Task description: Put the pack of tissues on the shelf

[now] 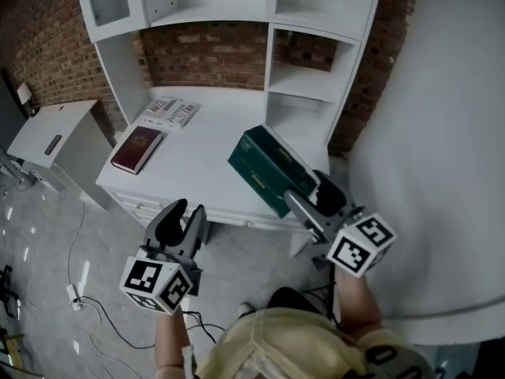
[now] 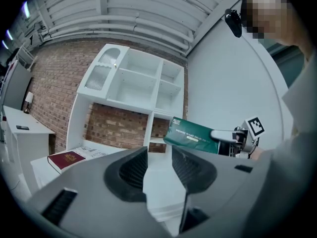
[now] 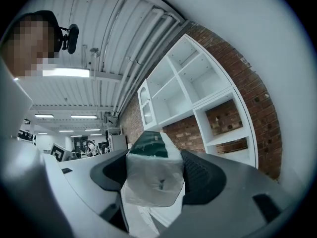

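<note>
Closest to the person, low in the head view, the left gripper (image 1: 183, 215) is held level in front of the desk (image 1: 205, 152). Its jaws stand apart with nothing between them, as its own view (image 2: 158, 170) shows plainly. Both forearms are cut off by the bottom edge of the picture.

Just to its right, the right gripper (image 1: 312, 196) is clamped on the near end of the pack of tissues (image 1: 268, 168). The dark green pack is held up in the air, tilted, over the desk's right front corner. The jaws hide the end they grip. In the right gripper view the pack (image 3: 151, 175) fills the gap as a pale, crinkled plastic face, green beyond. The print on the pack is too small to read.

Farther back on the desk lie a red book (image 1: 136, 149) and, behind it, a printed booklet (image 1: 170, 111). A low white cabinet (image 1: 51, 136) stands to the left, with cables (image 1: 87, 290) on the floor.

Beyond the desk rises the white shelf unit (image 1: 308, 77) against a brick wall (image 1: 205, 54). Its top is cut off.
</note>
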A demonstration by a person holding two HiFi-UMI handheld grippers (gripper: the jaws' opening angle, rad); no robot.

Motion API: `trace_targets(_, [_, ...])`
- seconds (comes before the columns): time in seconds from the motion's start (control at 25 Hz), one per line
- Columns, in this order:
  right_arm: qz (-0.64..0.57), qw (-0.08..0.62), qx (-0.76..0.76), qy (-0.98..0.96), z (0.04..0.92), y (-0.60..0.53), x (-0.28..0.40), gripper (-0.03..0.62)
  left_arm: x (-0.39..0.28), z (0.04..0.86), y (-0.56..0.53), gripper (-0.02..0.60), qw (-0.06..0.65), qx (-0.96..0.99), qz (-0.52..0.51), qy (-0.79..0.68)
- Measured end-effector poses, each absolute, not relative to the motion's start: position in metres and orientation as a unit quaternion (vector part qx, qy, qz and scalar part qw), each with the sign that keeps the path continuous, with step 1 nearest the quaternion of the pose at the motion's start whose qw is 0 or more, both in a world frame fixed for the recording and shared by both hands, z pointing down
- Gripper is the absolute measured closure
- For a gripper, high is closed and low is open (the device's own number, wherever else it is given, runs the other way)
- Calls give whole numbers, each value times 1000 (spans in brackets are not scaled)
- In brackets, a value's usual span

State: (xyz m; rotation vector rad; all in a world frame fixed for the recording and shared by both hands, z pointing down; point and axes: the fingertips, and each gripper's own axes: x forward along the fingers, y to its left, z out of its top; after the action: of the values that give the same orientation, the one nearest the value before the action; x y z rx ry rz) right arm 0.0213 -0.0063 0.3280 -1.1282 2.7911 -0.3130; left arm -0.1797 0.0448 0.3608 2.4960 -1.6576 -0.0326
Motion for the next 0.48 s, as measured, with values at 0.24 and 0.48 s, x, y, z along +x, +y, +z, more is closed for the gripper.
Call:
trace_targets(0.24, [-72,55,-348,933,332,-15,18,283,-170,376,39,428,68,830,-30,-552])
trace_targets(0.48, [-82,63,-331,938,292,-77,-4,283,-179,339,-21,428,91,836,-37,-540])
